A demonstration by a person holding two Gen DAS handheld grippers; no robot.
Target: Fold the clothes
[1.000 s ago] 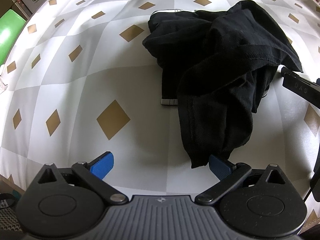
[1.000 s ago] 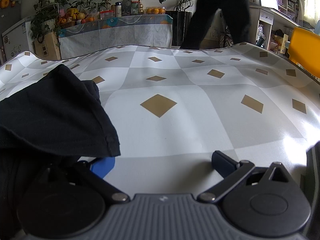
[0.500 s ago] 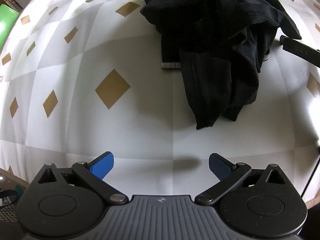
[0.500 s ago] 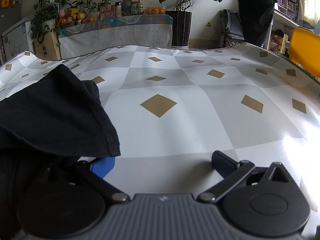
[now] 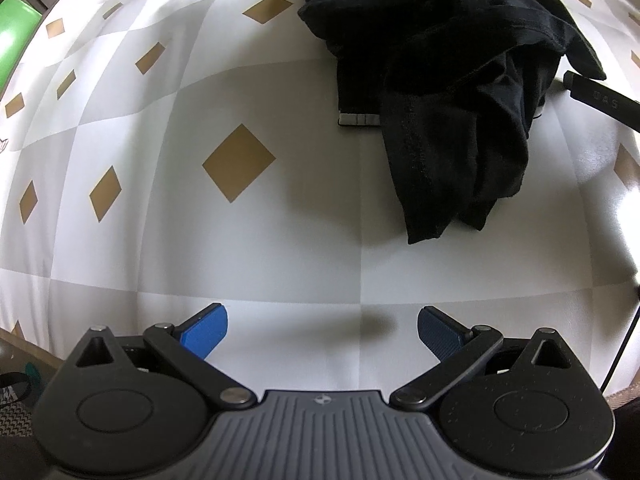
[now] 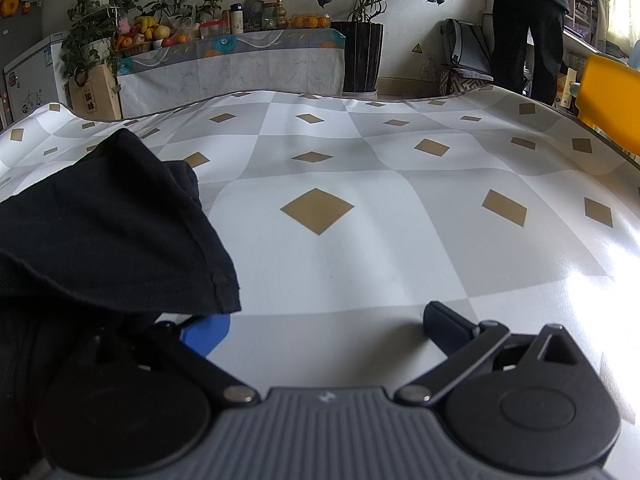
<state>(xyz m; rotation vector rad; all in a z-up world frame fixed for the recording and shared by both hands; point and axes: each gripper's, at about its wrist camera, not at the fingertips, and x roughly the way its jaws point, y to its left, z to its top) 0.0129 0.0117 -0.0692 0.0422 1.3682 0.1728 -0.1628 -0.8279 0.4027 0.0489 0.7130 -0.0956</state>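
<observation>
A crumpled black garment (image 5: 452, 76) lies in a heap on the checked tablecloth, at the upper right of the left wrist view. My left gripper (image 5: 322, 330) is open and empty, above bare cloth well short of the garment's lower end. In the right wrist view the same garment (image 6: 108, 232) fills the left side and drapes over the left part of my right gripper (image 6: 326, 326), which is open with nothing between its fingers. The right gripper's finger (image 5: 600, 94) shows at the garment's right edge in the left wrist view.
The tablecloth (image 6: 360, 264) is white and grey with gold diamonds. A small grey tag or strip (image 5: 358, 119) pokes out under the garment. A person (image 6: 528, 20) stands behind the table, beside a yellow chair (image 6: 612, 100). A plant-laden sideboard (image 6: 224, 56) stands at the back.
My left gripper has pulled back from the garment, which now sits farther up the view. The right gripper has not moved. The person behind the table has walked to the right.
</observation>
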